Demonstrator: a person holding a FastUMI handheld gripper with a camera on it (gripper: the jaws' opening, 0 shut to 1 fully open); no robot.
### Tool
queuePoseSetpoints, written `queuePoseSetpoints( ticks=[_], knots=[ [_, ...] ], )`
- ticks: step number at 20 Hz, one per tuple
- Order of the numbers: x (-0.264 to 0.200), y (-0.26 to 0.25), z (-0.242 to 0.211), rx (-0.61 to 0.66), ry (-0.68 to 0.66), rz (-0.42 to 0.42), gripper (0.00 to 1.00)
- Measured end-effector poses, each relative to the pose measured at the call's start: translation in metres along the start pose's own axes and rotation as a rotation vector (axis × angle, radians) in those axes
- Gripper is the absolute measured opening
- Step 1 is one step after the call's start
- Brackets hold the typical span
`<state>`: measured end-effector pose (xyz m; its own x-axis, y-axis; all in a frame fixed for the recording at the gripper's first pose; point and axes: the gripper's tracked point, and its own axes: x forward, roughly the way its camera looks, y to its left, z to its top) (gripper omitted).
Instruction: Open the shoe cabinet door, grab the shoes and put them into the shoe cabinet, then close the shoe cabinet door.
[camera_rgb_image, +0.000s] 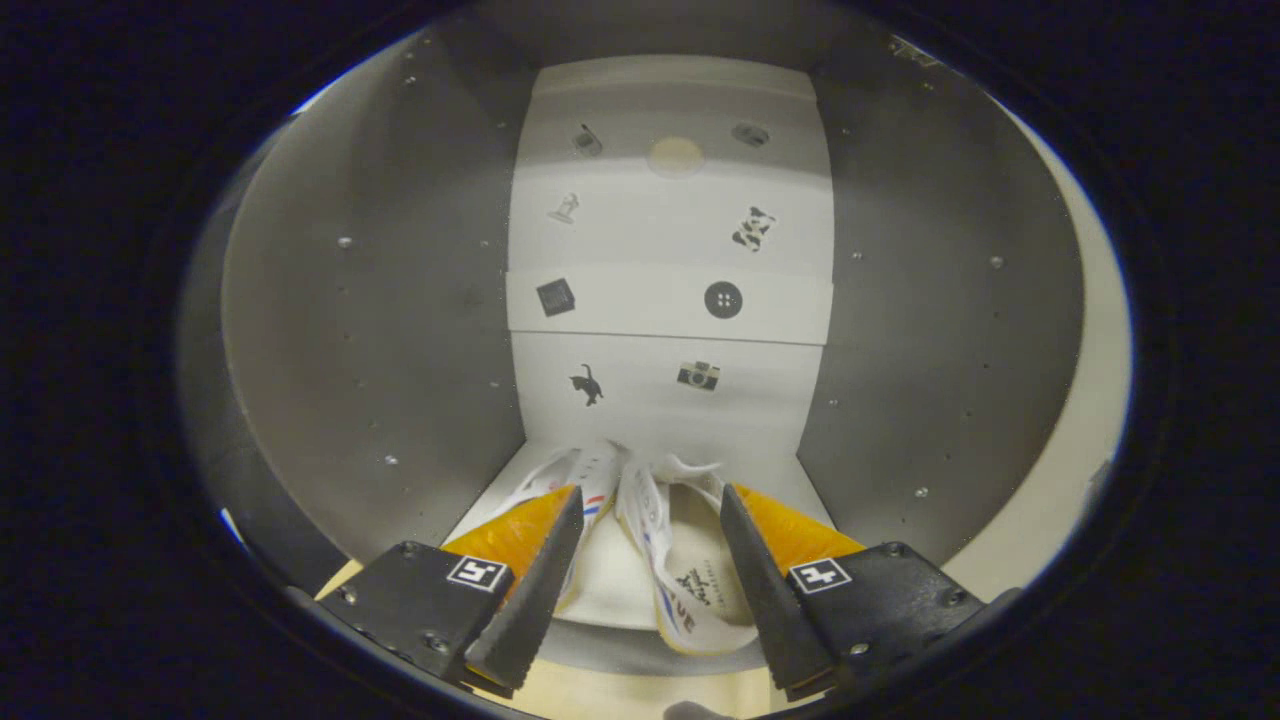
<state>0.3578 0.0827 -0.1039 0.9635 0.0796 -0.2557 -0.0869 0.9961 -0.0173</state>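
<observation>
I am reaching into the open shoe cabinet (400, 330), which has grey side walls. A pair of white shoes (680, 575) with red and blue stripes lies side by side between my fingers, low over the cabinet's white floor (500, 500). The heels overhang the floor's front edge. My gripper (650, 492) is shut on the pair: one finger presses the striped side of the left shoe and the other presses the outer rim of the right shoe. The toes point at the back wall.
The back wall (670, 250) is white, with small printed pictures and a horizontal ledge across its middle. Grey side panels with shelf-pin holes close in on both sides. A pale surface (600, 695) lies below the cabinet's front edge.
</observation>
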Motion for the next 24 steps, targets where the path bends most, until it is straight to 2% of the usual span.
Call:
queuePoseSetpoints(
  ticks=[2,4,7,13,19,24],
  knots=[
    [-0.031,0.009,-0.002,-0.012,-0.022,0.014,0.89],
    [-0.067,0.018,-0.005,-0.026,-0.049,0.029,0.98],
    [-0.120,0.028,-0.013,0.018,-0.076,0.057,1.00],
    [-0.225,0.019,-0.024,0.038,-0.134,0.036,1.00],
    [-0.322,-0.014,-0.029,0.034,-0.189,-0.001,1.00],
    [-0.392,-0.065,-0.036,0.019,-0.212,-0.078,1.00]
  ],
)
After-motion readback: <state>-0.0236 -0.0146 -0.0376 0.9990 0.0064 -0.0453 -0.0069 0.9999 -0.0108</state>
